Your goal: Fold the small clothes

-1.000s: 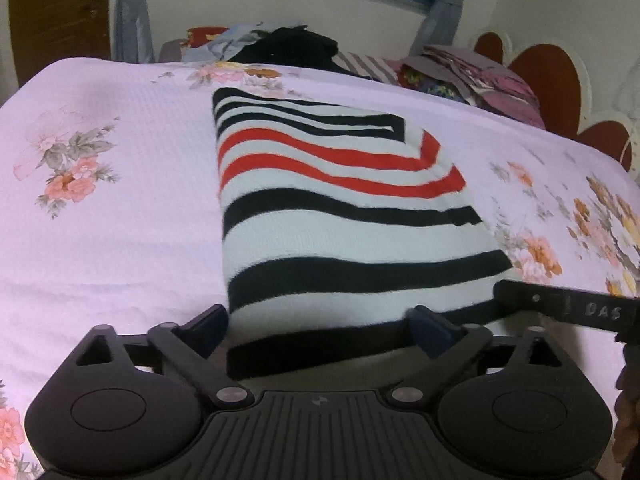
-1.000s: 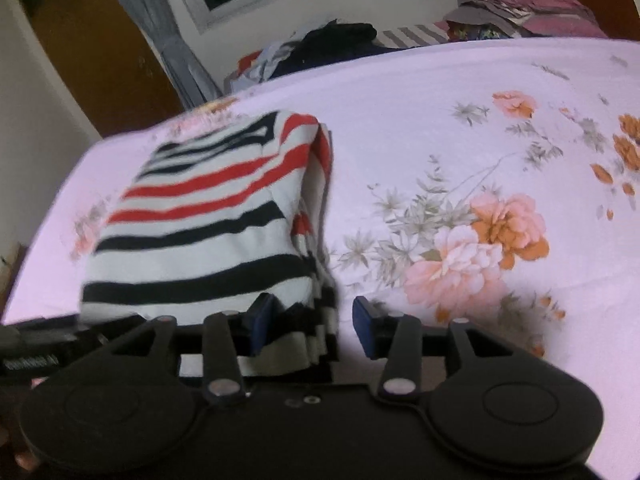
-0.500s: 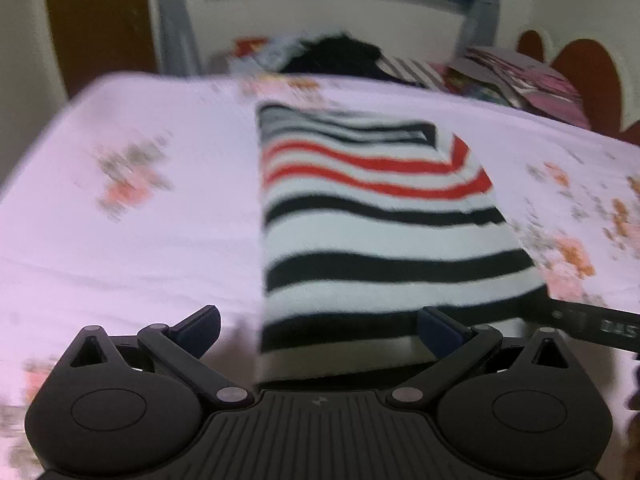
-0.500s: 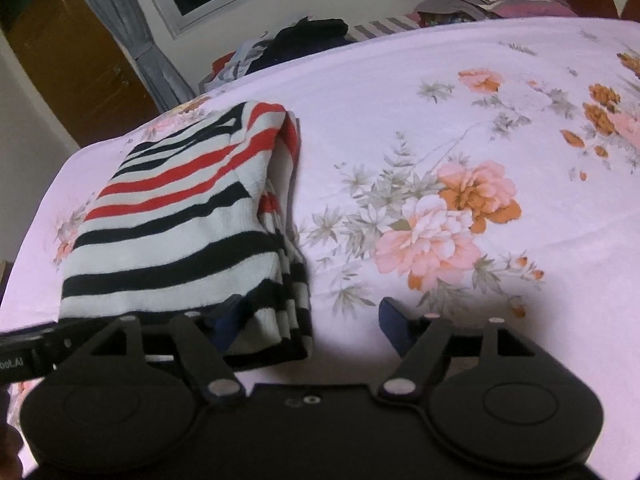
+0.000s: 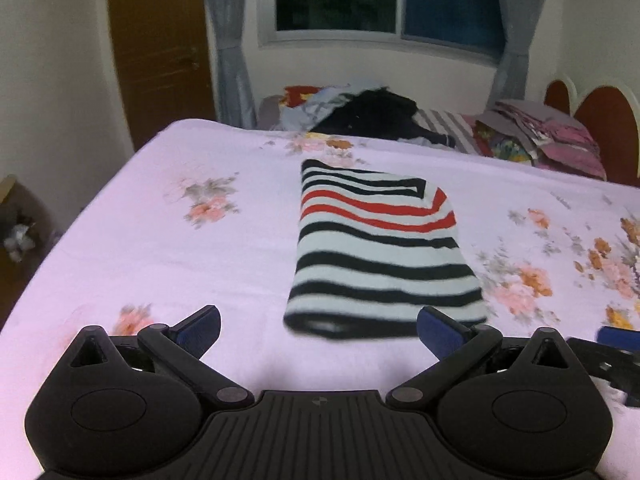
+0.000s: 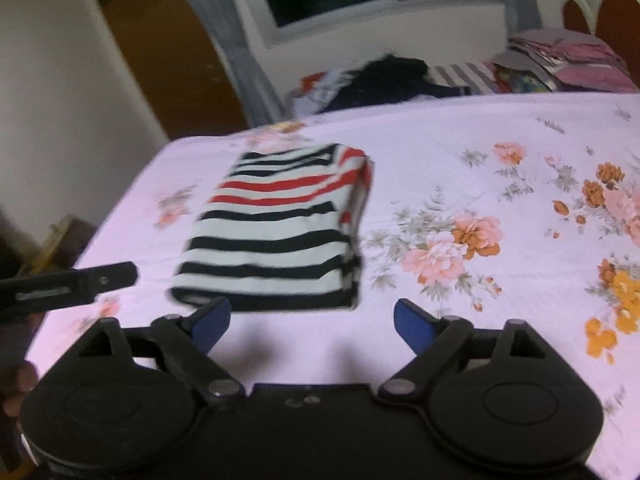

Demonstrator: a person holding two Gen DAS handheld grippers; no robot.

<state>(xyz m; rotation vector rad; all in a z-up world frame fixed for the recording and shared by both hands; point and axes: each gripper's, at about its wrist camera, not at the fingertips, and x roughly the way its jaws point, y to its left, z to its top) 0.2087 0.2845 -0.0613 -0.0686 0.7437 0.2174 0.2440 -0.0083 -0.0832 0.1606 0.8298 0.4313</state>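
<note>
A folded striped garment (image 5: 380,252), white with black and red stripes, lies flat on the pink floral bedsheet (image 5: 160,240); it also shows in the right wrist view (image 6: 280,232). My left gripper (image 5: 318,330) is open and empty, just in front of the garment's near edge and apart from it. My right gripper (image 6: 312,322) is open and empty, close to the garment's near edge. The left gripper's arm (image 6: 68,286) shows at the left of the right wrist view.
A heap of unfolded clothes (image 5: 372,112) lies at the far edge of the bed under the window. A stack of folded clothes (image 5: 540,136) sits at the far right by the red headboard (image 5: 604,120). The bed's left edge drops off near a wooden door (image 5: 160,48).
Both grippers have pulled back and up from the garment. The right gripper let go of the garment's near corner and opened wide. The garment stays folded on the bed.
</note>
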